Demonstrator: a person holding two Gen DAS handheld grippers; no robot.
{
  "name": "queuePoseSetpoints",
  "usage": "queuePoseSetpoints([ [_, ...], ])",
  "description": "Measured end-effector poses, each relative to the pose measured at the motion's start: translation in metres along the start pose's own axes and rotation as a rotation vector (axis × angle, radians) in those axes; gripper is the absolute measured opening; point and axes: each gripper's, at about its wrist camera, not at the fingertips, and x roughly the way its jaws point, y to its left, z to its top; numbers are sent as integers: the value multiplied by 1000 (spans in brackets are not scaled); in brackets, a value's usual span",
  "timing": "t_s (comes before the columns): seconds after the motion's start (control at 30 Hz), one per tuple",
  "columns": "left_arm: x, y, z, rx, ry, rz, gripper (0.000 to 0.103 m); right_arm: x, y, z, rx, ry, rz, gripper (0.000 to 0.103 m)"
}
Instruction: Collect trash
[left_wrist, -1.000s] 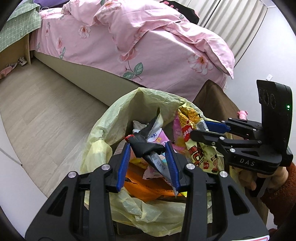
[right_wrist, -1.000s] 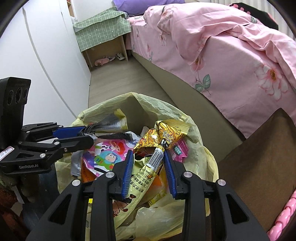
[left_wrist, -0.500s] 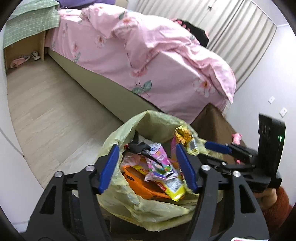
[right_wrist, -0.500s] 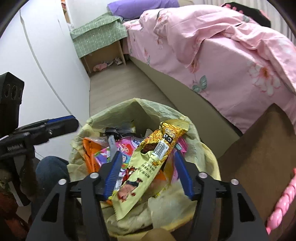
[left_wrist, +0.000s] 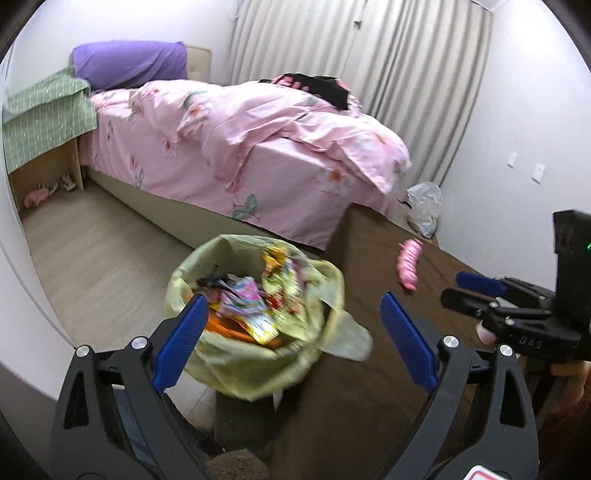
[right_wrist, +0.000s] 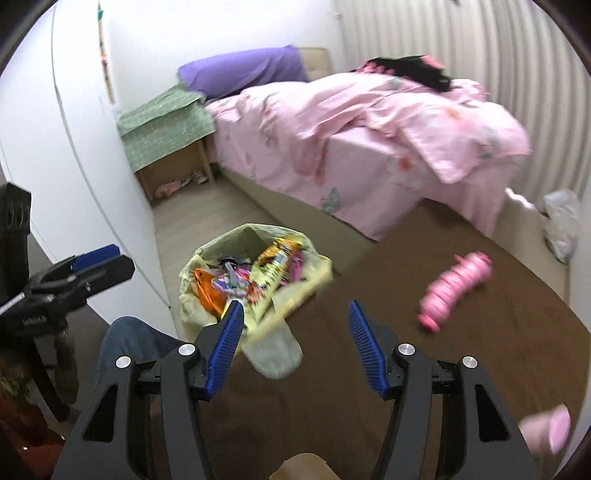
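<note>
A bin lined with a yellow bag (left_wrist: 240, 354) stands beside the brown table (left_wrist: 369, 258), full of colourful snack wrappers (left_wrist: 243, 306). It also shows in the right wrist view (right_wrist: 199, 295), with its wrappers (right_wrist: 273, 258). My left gripper (left_wrist: 291, 339) is open and empty, raised above and behind the bin. My right gripper (right_wrist: 295, 339) is open and empty, over the table edge next to the bin. Each gripper shows in the other's view: the right one (left_wrist: 476, 291) and the left one (right_wrist: 96, 262).
A pink toy (right_wrist: 458, 288) lies on the brown table (right_wrist: 480, 350); it also shows in the left wrist view (left_wrist: 408, 262). A bed with pink bedding (left_wrist: 258, 136) runs along the far side. A clear plastic bag (left_wrist: 424, 206) sits in the far corner. A green-covered nightstand (right_wrist: 166, 125) stands by the wall.
Both grippers let go of their wrappers into the bin, opened wide, and pulled up and back away from it. The wrappers now lie in the bag.
</note>
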Motion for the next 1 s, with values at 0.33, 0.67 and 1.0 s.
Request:
queuePoseSetpoints([
  [0.33,-49,-38,-33,67,46,110,89,-75,21,-52,41,-77,-112,56],
  [0.67,-66,-34,-41,64,57,137,89,-85,41,-69,27,-61,-129,56],
  [1.0,-67,-26,-41,51,65,148,89,-78,46,-68,37,-47,-116,56],
])
